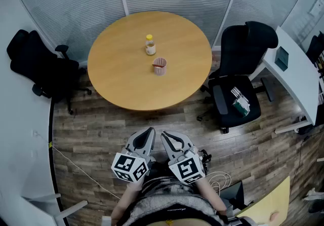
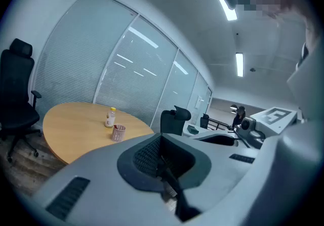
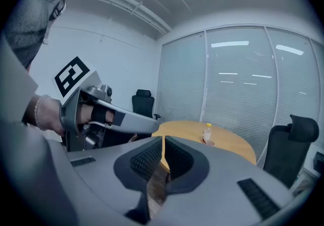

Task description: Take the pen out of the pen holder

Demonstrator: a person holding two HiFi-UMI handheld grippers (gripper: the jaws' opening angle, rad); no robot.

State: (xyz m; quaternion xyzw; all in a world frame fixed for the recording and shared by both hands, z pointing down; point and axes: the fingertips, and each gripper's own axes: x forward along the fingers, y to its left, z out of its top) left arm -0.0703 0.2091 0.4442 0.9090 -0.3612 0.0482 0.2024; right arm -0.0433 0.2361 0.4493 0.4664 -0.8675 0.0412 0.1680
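Observation:
A pink mesh pen holder [image 1: 160,66] stands near the middle of the round wooden table [image 1: 121,78], with a reddish pen [image 1: 156,66] in it. Both grippers are held close to the person's body, far short of the table. My left gripper [image 1: 148,135] and right gripper [image 1: 169,138] are side by side, each shut with nothing in it. The left gripper view shows the holder [image 2: 119,132] far ahead, beyond the shut jaws. In the right gripper view the holder [image 3: 208,143] is small and distant, and the left gripper [image 3: 109,116] passes across at the left.
A small bottle with a yellow cap [image 1: 150,45] stands just behind the holder. Black office chairs stand to the left [image 1: 38,65] and right [image 1: 240,78] of the table, the right one with an item on its seat. A white desk [image 1: 298,78] is at the right; cables [image 1: 218,179] lie on the floor.

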